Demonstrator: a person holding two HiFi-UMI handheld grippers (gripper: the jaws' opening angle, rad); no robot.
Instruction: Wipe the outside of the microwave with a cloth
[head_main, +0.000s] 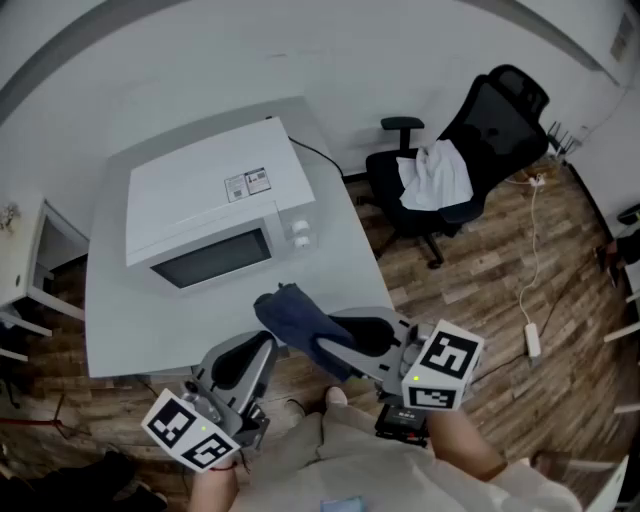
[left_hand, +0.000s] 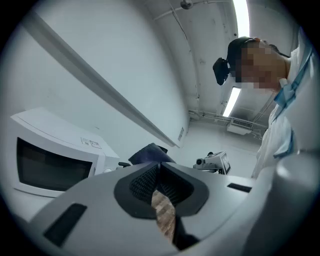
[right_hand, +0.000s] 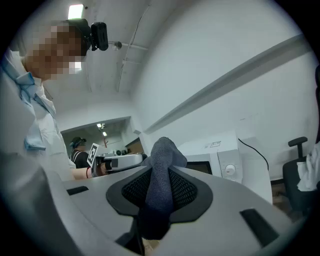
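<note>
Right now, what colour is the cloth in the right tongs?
Dark blue cloth, clearest in the right gripper view.

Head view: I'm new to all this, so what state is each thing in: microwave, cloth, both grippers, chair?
microwave: door shut, standing on the table.
dark cloth: bunched, clamped, not touching the microwave.
right gripper: shut on the dark cloth.
left gripper: shut, empty.
office chair: unoccupied, white fabric draped on its seat.
</note>
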